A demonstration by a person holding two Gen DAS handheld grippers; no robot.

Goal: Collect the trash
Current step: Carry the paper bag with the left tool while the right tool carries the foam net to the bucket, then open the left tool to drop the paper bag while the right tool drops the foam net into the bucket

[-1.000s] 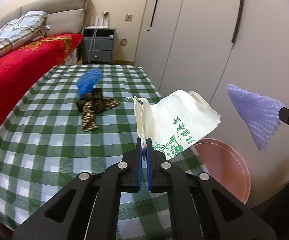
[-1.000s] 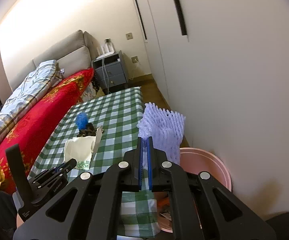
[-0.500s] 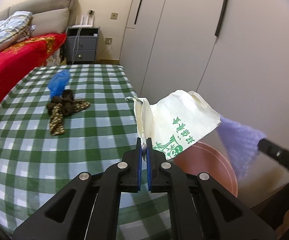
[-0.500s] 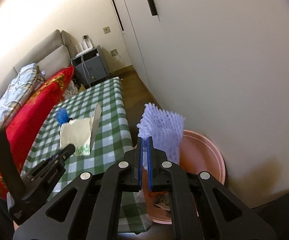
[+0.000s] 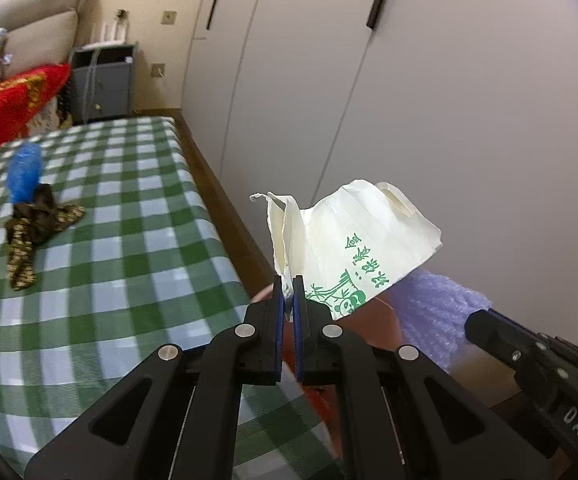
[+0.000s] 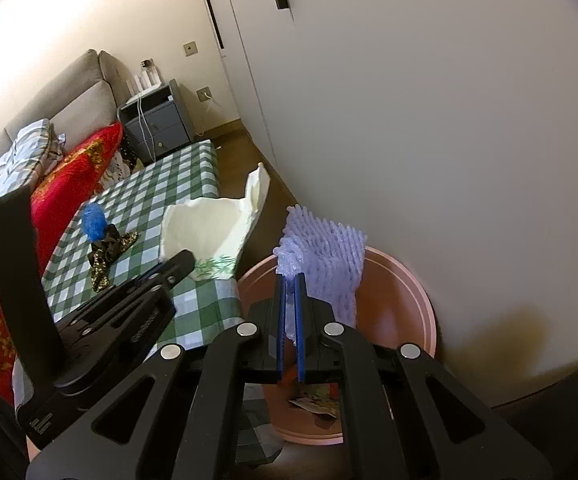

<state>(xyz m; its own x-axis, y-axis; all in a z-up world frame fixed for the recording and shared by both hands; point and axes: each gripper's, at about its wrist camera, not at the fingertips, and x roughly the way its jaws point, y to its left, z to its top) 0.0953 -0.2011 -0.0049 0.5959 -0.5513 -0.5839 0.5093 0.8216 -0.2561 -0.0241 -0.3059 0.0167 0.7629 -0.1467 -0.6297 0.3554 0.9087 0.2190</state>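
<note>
My left gripper (image 5: 287, 280) is shut on a cream paper bag (image 5: 353, 236) with green print, held in the air past the table's right edge. That bag (image 6: 213, 232) and the left gripper (image 6: 183, 261) also show in the right wrist view. My right gripper (image 6: 289, 278) is shut on a purple foam net (image 6: 325, 256), which hangs over the pink bin (image 6: 409, 304) by the wall. In the left wrist view the foam net (image 5: 433, 304) sits low right, with the pink bin (image 5: 373, 320) partly hidden behind the bag. A blue wad (image 5: 25, 172) and a dark crumpled wrapper (image 5: 33, 228) lie on the checked table (image 5: 129, 240).
White wardrobe doors (image 5: 449, 100) stand close on the right. A strip of wood floor (image 5: 225, 200) runs between the table and the doors. A red bedspread (image 6: 61, 184), a grey nightstand (image 6: 157, 124) and a sofa back lie beyond. Some scraps (image 6: 313, 400) lie inside the bin.
My left gripper carried the paper bag rightward, off the table toward the bin. My right gripper sank with the foam net, which now hangs over the bin's mouth.
</note>
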